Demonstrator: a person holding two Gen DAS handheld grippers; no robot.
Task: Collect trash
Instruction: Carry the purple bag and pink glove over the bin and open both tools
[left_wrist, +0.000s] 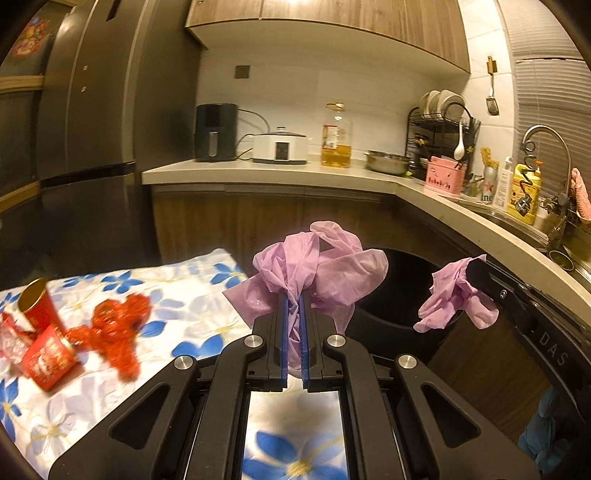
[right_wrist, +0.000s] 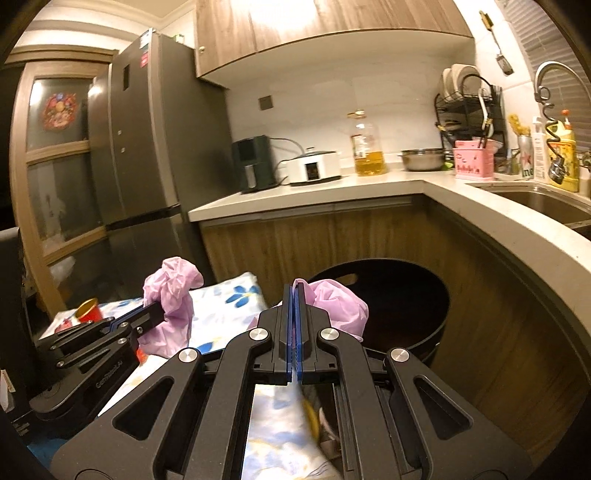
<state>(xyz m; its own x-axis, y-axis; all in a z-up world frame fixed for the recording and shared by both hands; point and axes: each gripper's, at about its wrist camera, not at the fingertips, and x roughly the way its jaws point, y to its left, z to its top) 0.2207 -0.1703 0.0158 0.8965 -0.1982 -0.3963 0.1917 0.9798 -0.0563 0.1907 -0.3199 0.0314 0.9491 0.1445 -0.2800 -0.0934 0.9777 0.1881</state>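
Left gripper (left_wrist: 294, 314): over the table's (left_wrist: 192, 295) right edge, fingers (left_wrist: 283, 332) pinching a crumpled bag (left_wrist: 317, 266).
Right gripper (right_wrist: 294, 314): right of the left one, over the bin's (right_wrist: 406, 295) near rim, holding a second bag (right_wrist: 340, 306).
Bin: right of the table, before the cabinets.
Cans (left_wrist: 40, 332) and wrapper (left_wrist: 118, 328): on the table's left part.
Kitchen counter (left_wrist: 258, 173): behind, carrying appliances.

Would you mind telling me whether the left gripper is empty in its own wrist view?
No; the left gripper is shut on a crumpled purple plastic bag, pinched between its blue pads.
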